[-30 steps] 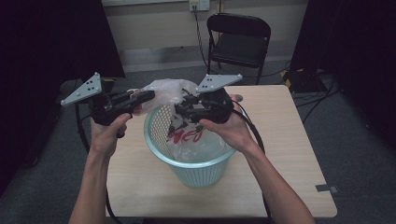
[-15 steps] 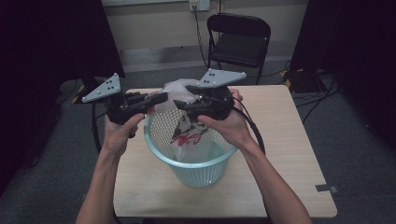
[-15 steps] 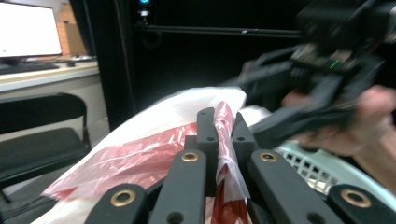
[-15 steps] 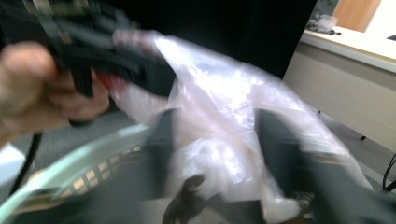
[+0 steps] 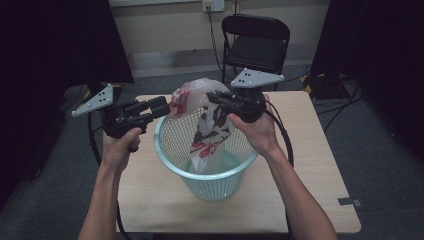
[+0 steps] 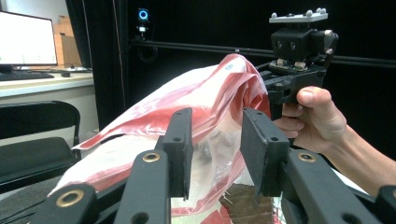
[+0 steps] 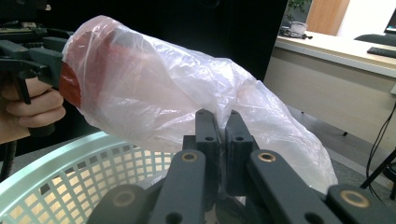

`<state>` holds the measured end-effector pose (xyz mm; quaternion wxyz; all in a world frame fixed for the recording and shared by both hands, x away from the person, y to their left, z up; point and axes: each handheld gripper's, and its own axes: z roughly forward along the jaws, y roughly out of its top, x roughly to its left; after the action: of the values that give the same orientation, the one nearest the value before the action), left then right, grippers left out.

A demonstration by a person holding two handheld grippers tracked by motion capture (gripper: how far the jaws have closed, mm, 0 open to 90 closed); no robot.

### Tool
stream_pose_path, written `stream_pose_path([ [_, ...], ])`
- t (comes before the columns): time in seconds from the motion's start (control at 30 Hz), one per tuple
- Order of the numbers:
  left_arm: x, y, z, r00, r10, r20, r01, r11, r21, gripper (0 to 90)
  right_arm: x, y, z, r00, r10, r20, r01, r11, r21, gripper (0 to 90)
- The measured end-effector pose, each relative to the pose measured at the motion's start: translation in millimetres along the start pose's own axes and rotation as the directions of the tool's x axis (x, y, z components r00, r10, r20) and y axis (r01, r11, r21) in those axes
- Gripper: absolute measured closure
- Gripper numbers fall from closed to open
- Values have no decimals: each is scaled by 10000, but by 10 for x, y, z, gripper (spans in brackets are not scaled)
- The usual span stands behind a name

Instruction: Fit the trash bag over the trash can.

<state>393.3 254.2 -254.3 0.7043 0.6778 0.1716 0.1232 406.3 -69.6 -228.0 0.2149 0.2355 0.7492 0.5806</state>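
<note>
A thin translucent plastic bag (image 5: 207, 127) with red print hangs from the grippers down into a pale teal mesh basket (image 5: 210, 175) on the table. My right gripper (image 5: 212, 97) is shut on the bag's film above the basket's far rim; in the right gripper view its jaws (image 7: 219, 114) pinch the film of the bag (image 7: 163, 88). My left gripper (image 5: 162, 106) is at the bag's left edge. Its jaws (image 6: 215, 114) stand apart, with the red-edged bag (image 6: 187, 93) bulging between and behind them. The basket rim (image 7: 70, 163) lies below.
The basket stands mid-table on a light wooden table (image 5: 310, 165). A black folding chair (image 5: 257, 45) is behind the table's far edge. Cables trail from both grippers. Dark curtains flank the room, and grey floor surrounds the table.
The left gripper has moved right, up to the bag's edge. The right gripper has risen a little, so the bag now hangs stretched into the basket.
</note>
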Motion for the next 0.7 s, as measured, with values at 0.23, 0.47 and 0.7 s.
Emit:
stream_pose_path([
  [0.23, -79, 0, 148, 9994, 323, 113, -326, 9990, 306, 531, 35, -13, 45, 9998, -50, -200, 50, 10000, 12, 864],
  [0.47, -96, -33, 264, 9979, 566, 310, -586, 9960, 674, 652, 114, -35, 129, 9979, -281, -587, 299, 9991, 314, 801],
  [0.7, -78, -54, 290, 9968, 637, 474, -676, 9940, 860, 900, 144, 2, 54, 9985, -417, -357, 418, 9991, 34, 417],
])
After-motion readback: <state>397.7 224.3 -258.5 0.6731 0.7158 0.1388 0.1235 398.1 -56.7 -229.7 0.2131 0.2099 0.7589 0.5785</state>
